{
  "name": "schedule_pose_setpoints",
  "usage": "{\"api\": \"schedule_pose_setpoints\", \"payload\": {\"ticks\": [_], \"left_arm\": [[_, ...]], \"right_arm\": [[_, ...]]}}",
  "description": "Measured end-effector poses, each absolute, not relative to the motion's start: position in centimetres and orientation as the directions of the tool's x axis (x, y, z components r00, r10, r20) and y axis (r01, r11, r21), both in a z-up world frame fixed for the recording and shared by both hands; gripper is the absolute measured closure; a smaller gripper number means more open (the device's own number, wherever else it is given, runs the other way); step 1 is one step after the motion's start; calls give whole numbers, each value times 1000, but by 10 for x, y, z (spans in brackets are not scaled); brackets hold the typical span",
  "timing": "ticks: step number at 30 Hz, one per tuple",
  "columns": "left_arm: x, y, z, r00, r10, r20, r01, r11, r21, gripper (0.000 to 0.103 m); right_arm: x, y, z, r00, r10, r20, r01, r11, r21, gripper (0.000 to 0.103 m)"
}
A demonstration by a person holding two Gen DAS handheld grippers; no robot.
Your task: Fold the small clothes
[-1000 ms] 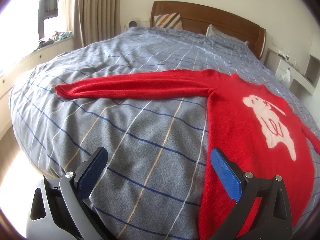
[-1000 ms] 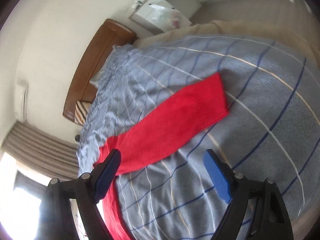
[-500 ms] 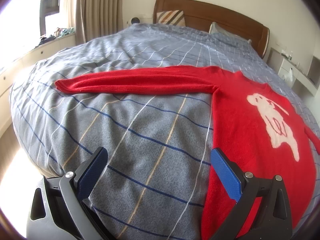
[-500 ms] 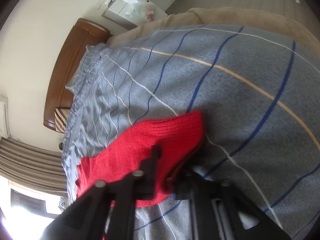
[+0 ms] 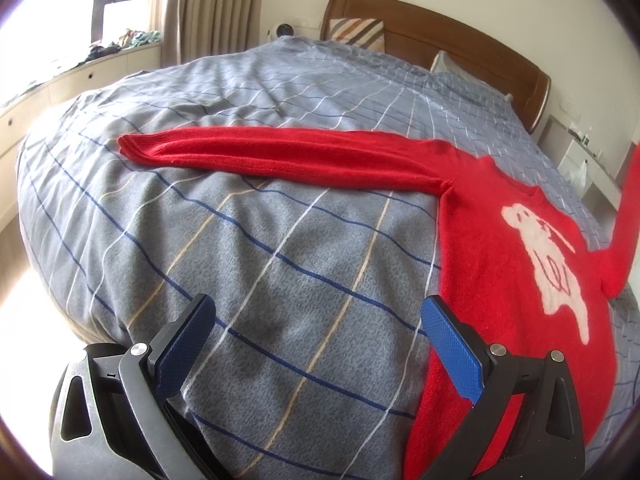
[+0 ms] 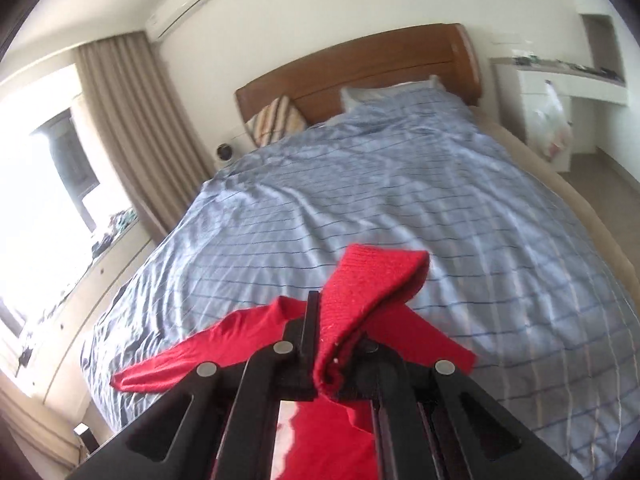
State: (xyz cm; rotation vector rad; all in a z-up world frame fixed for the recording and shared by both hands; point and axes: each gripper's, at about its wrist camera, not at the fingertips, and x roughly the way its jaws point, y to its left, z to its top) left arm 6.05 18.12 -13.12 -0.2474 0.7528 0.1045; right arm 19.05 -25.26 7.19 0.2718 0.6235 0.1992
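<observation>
Sweater [image 5: 500, 264] lies flat on the bed [image 5: 248, 264], its hem edge beside the spread, empty left gripper [image 5: 316, 340]. Right wrist view: the right gripper [image 6: 332, 344] is clamped on the sweater's cuff [image 6: 372, 280], lifted above the bedspread.

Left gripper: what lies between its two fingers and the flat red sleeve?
In the left wrist view, only bare striped duvet lies between the left gripper and the flat sleeve.

Your sweater [image 5: 500, 248] is lying on the bed [image 5: 280, 280], one sleeve [image 5: 280, 154] stretching leftward, the headboard [image 5: 440, 32] standing behind it.
</observation>
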Motion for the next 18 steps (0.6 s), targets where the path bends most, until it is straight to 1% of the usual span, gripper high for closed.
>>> {"api": "schedule_pose_setpoints", "payload": {"ticks": [2, 4, 5, 6, 7, 8, 10, 13, 15, 18], "left_arm": [[60, 182, -133, 722, -5, -692, -183, 963, -198, 0], [60, 181, -133, 720, -16, -694, -173, 964, -202, 0], [59, 179, -133, 721, -18, -693, -165, 966, -197, 0], [59, 178, -132, 722, -17, -691, -161, 968, -191, 0], [58, 177, -132, 723, -16, -690, -158, 970, -187, 0], [57, 177, -132, 724, -16, -690, -156, 970, -186, 0], [57, 177, -132, 724, -19, -690, -157, 969, -191, 0], [57, 178, -132, 722, -19, -692, -163, 967, -197, 0], [59, 177, -133, 721, -21, -693, -163, 966, -198, 0], [59, 175, -131, 726, -21, -687, -158, 968, -197, 0]], "right_arm": [[214, -198, 66, 758, 319, -568, -190, 942, 275, 99], [233, -153, 48, 705, 367, -606, -253, 929, 269, 94], [240, -136, 34, 669, 404, -624, -274, 914, 298, 72], [243, -122, 20, 625, 451, -637, -289, 892, 348, 36], [245, -113, 5, 587, 500, -637, -294, 864, 408, 25], [241, -109, -9, 569, 544, -617, -293, 835, 466, 23], [233, -103, -28, 535, 596, -599, -288, 795, 534, 23], [212, -123, -43, 552, 580, -599, -274, 805, 527, 23], [191, -156, -45, 602, 515, -610, -239, 845, 479, 23], [159, -214, -55, 691, 329, -644, -126, 932, 341, 22]]}}
